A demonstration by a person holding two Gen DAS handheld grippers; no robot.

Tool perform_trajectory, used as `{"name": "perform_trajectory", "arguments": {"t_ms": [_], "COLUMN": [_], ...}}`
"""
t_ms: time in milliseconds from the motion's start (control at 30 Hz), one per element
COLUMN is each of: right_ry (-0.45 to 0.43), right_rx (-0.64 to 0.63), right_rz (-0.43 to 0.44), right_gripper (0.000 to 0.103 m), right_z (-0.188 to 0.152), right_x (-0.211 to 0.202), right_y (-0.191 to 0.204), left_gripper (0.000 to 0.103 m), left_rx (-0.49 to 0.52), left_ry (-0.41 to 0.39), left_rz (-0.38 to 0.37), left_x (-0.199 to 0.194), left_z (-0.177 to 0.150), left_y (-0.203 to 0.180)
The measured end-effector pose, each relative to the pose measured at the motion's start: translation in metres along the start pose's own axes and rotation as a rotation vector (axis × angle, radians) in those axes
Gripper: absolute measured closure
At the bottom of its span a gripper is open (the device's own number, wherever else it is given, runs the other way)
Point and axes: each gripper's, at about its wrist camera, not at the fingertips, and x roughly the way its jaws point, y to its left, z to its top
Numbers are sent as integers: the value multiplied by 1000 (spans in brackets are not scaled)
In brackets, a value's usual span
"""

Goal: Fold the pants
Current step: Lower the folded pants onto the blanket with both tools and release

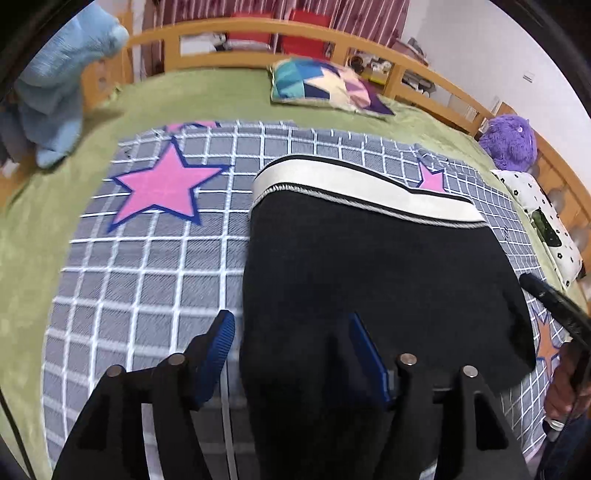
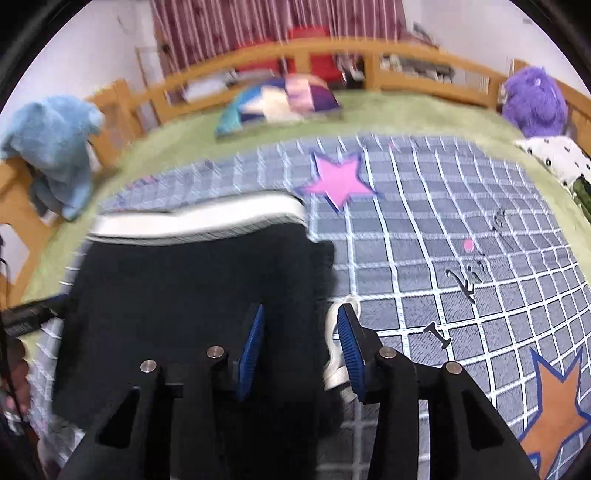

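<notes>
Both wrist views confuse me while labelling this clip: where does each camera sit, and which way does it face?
Left wrist: on the left gripper, low over the pants' left edge, facing the headboard; open jaws and the right gripper show.
Right wrist: on the right gripper, over the pants' right edge and white drawstring, facing the same way; open jaws show.
Shared: pants, checked blanket, patchwork pillow, purple plush.

My left camera sits low and close over the black pants (image 1: 369, 277), looking across the bed to the wooden rail (image 1: 258, 27). My right camera looks the same way from the pants' (image 2: 192, 295) other side. Both see the checked blanket (image 1: 155, 266).
</notes>
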Motion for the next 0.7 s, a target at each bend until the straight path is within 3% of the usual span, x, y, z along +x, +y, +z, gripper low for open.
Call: {"name": "perform_trajectory", "arguments": {"t_ms": [67, 167, 300, 367, 467, 533, 700], "right_ry": [-37, -10, -6, 13, 47, -6, -103], "right_rx": [-16, -87, -184, -222, -191, -159, -170], "right_rz": [42, 57, -56, -87, -33, 10, -4], "right_gripper": [60, 59, 59, 59, 59, 59, 55], "right_z": [-13, -49, -92, -98, -84, -66, -24], "right_x": [-17, -15, 0, -4, -18, -32, -28], "right_y": [9, 29, 42, 48, 43, 38, 42], "left_gripper": [39, 36, 32, 32, 34, 34, 34], "left_rx": [3, -18, -60, -68, -55, -43, -11], "left_ry": [-14, 32, 97, 102, 31, -17, -77], "left_rz": [1, 13, -30, -45, -32, -39, -51], "left_x": [-15, -14, -3, -11, -32, -42, -36], "left_z": [-23, -64, -96, -91, -75, -58, -13], "left_y": [-3, -4, 2, 5, 7, 5, -10]}}
